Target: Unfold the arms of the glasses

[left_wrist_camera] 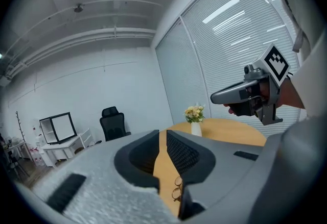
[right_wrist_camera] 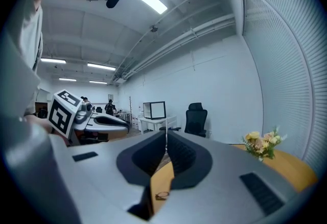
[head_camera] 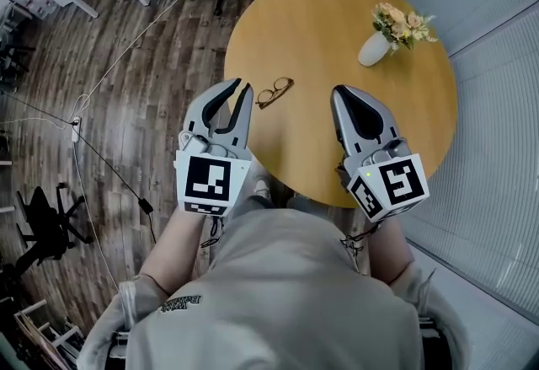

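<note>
The glasses [head_camera: 275, 93] lie flat on the round wooden table [head_camera: 337, 14], close to its near-left edge. Their long axis runs slantwise in the head view, from lower left to upper right, so the frame sits neither square to the table edge nor in line with either tool. The two lenses lie side by side along that line. The glasses are too small to show clearly how the arms sit. The left gripper [head_camera: 242, 85] hangs over the table's edge with its tip just beside the lower-left end of the glasses, not touching them. Its jaws are drawn together at the tips with nothing between them, and its own view shows the glasses on the tabletop below and just ahead of the closed tips. The right gripper [head_camera: 338, 91] is held over the table to the right of the glasses, clearly farther from them than the left one, so the glasses lie between the two tools but well toward the left. Its jaws also meet at the tips and are empty, and in the right gripper view the glasses appear small, low in the slot beneath the jaws. A white vase of flowers [head_camera: 376, 48] stands well apart on the far right of the table.
</note>
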A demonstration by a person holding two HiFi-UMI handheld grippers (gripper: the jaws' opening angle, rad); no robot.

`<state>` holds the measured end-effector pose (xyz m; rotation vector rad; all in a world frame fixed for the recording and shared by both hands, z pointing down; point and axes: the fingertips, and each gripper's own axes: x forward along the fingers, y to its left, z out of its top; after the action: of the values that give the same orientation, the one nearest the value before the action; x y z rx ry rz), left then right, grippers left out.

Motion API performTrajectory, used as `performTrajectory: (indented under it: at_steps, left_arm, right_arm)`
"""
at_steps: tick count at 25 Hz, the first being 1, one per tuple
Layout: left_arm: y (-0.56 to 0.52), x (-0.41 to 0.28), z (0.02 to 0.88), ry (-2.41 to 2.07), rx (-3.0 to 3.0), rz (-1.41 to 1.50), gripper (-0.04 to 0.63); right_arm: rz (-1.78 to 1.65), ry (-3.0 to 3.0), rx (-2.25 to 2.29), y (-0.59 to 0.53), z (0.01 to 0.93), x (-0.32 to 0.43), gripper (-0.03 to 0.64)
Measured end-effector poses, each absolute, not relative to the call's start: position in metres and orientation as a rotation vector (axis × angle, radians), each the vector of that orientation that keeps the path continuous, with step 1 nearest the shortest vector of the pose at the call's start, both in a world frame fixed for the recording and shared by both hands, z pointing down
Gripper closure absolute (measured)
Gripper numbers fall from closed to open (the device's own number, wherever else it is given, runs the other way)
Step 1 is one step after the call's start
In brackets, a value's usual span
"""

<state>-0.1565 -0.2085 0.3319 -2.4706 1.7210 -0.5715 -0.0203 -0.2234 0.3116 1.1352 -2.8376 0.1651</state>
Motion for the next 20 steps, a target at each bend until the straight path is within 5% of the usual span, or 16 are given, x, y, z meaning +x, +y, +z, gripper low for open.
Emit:
performTrajectory:
  at_steps: [5, 20]
  left_arm:
    - [-0.234, -0.151, 0.357, 1.696, -2.505, -0.659, 0.488]
    - [-0.287, -0.151, 0.51, 1.624, -2.609, -1.049, 0.442]
  right_arm:
    - [0.196, -2.812, 1.131, -0.248, 0.328, -0.023, 0.586]
    - [0.368, -2.676, 1.09, -0.304, 0.424, -0.032, 0.586]
